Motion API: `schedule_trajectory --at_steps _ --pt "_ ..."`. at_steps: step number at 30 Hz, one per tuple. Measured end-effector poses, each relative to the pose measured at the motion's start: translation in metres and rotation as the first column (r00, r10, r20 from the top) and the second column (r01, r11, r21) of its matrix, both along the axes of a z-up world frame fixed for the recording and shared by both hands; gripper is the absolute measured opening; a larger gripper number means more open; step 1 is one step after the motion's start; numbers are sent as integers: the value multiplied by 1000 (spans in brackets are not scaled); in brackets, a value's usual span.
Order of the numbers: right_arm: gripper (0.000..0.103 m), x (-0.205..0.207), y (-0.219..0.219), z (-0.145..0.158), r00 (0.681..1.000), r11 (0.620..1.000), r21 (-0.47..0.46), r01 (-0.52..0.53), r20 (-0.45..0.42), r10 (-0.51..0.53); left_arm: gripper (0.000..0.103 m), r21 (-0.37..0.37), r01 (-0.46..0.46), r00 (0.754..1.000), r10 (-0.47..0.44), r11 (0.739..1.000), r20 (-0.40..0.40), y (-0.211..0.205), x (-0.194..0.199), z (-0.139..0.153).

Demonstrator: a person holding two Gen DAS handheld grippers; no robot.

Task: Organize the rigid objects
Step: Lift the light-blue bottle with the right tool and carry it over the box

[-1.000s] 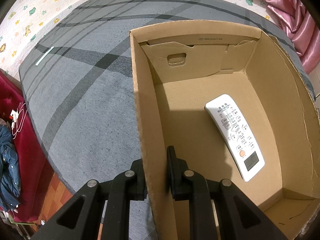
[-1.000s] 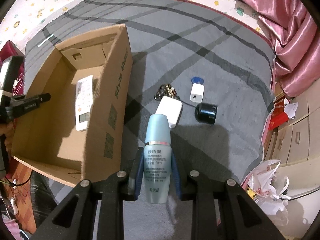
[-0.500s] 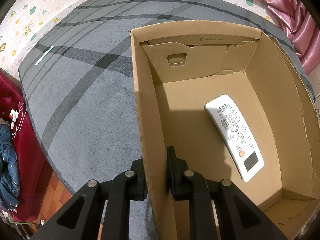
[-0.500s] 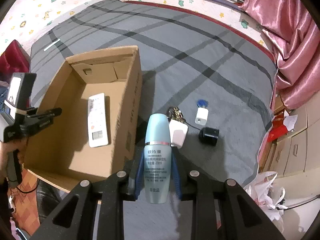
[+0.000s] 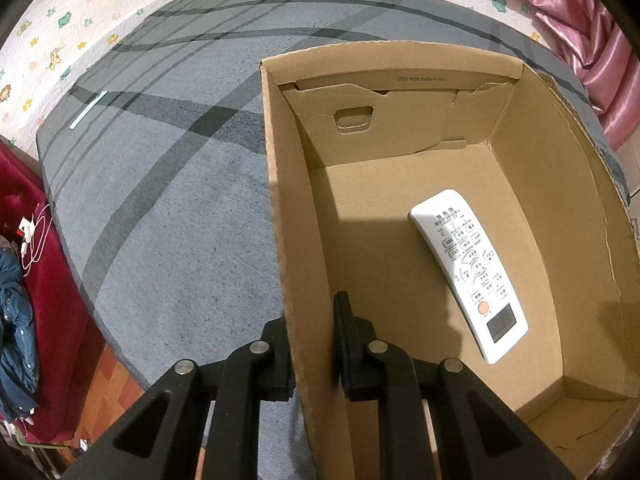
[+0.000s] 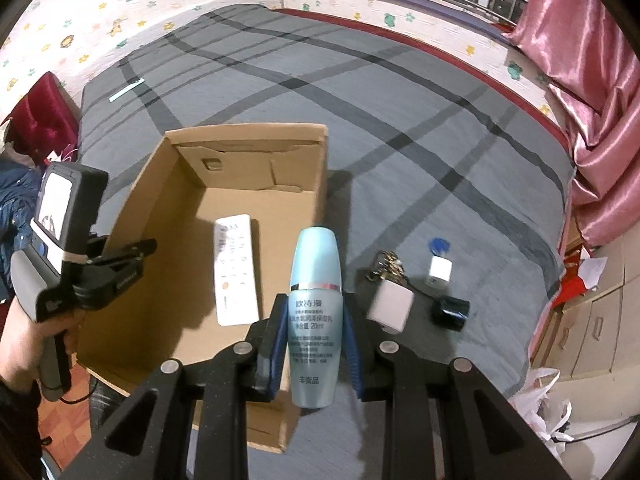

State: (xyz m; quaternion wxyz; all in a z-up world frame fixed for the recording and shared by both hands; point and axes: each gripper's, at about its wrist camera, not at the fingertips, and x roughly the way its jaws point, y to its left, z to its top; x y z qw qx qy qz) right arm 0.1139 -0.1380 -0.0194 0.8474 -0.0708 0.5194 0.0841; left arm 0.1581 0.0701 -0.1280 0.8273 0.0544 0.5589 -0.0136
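The right gripper [image 6: 314, 344] clamps a pale blue lotion bottle [image 6: 316, 312] (cap forward) above the near right corner of the cardboard box [image 5: 280, 216]. The left gripper [image 5: 312, 344] pinches the box's left wall. A white remote control [image 5: 468, 272] lies inside on the box floor.

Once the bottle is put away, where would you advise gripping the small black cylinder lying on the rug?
Grip the black cylinder across its round sides, coming straight down from above. It lies on its side on the rug, apart from the white box, leaving room for both fingers.
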Motion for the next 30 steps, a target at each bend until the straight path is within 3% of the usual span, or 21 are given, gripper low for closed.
schedule_trajectory --at_steps 16,30 --pt "27 31 52 -19 996 996 29 -82 -39 83 17 -10 -3 1000 3 1000 -1 2 0 0" --pt "27 69 92 -64 985 992 22 -120 -120 122 17 -24 -7 1000 7 1000 2 2 -2 1"
